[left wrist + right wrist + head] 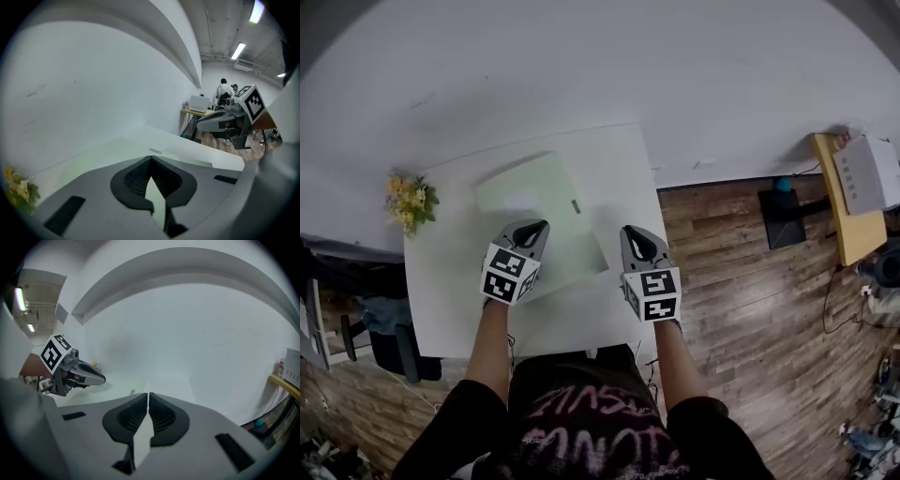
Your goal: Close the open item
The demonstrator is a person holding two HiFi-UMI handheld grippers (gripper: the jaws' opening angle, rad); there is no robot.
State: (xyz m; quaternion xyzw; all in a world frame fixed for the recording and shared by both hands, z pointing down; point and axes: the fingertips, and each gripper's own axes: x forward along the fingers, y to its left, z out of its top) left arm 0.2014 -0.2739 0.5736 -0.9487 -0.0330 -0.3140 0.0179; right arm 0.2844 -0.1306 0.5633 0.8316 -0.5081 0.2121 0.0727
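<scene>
The pale green case (546, 202) lies mid-table (614, 164), and whether its lid is down cannot be settled, so closing is judged outstanding. It carries a grey latch (576, 206) but no brand. Left gripper (532, 228), over the case's 6 o'clock part, and right gripper (634, 234), at its 4 o'clock, are both clenched and empty. The shirt (581, 422) lettering is illegible.

Black tee (581, 375) w/ pink print; grey hand-held grippers (538, 226) (631, 232).
</scene>
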